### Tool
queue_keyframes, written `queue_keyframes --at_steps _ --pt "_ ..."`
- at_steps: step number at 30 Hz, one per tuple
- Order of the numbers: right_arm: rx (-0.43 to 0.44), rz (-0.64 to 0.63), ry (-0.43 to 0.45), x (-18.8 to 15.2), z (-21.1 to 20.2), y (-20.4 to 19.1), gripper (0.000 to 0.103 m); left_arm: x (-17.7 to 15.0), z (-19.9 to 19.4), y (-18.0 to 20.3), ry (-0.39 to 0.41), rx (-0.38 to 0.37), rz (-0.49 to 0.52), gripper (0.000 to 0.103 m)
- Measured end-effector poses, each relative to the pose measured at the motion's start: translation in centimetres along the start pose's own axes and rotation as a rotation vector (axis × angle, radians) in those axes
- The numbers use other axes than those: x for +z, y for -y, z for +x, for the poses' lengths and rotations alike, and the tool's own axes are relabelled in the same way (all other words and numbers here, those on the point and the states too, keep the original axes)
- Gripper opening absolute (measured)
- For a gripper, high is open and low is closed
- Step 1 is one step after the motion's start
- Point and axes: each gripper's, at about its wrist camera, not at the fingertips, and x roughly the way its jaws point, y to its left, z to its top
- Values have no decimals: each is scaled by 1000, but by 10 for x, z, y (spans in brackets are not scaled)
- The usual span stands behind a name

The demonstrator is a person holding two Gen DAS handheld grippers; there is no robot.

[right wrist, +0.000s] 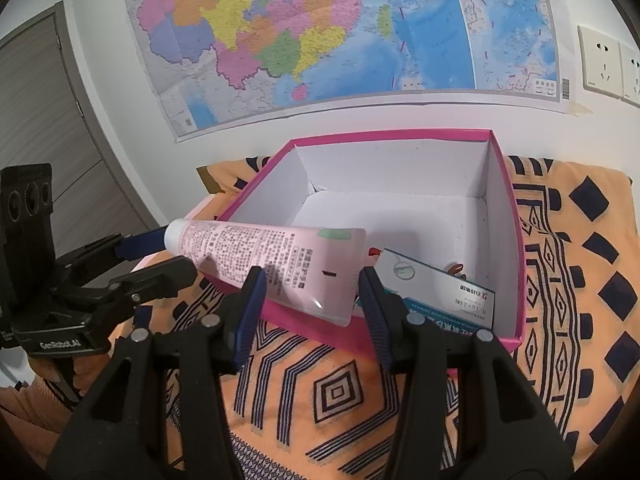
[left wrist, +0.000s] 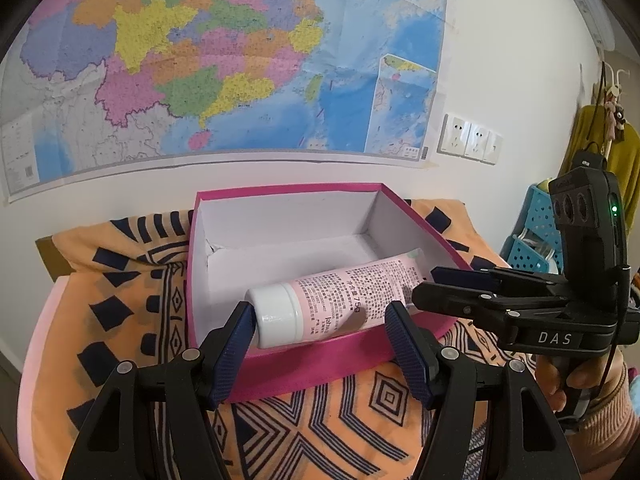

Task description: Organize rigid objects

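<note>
Pink tube (right wrist: 272, 264) slanting over the box (right wrist: 516, 240) rim — between the spread right gripper (right wrist: 310, 304) fingers; card (right wrist: 436, 292) inside.

a pale pink plastic tube (left wrist: 340, 300) with white cap; magenta cardboard box (left wrist: 304, 368), white inside; orange cloth (right wrist: 340, 400) with navy geometric pattern, lower frame.

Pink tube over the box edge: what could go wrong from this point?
1. The pink tube crosses the box rim with its cap end outside; it might tip out onto the cloth.
2. Its crimped end sits between the right gripper fingers, grip unclear; dropped, it may land crooked on the blue-white carton.
</note>
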Motion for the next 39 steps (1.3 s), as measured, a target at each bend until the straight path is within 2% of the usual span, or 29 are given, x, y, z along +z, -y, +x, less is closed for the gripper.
queue_keyframes --at_steps 17,29,34,39 --pt "-17 9 -20 5 15 6 51 4 21 -9 -29 16 -15 68" --pt "-28 -4 -67 9 37 5 51 3 43 -25 -89 44 -56 68" --pt "-44 -5 -104 7 49 7 51 2 50 -26 -105 76 -48 68" --pt "-66 -13 -97 5 48 6 51 2 43 -26 -71 136 -43 71"
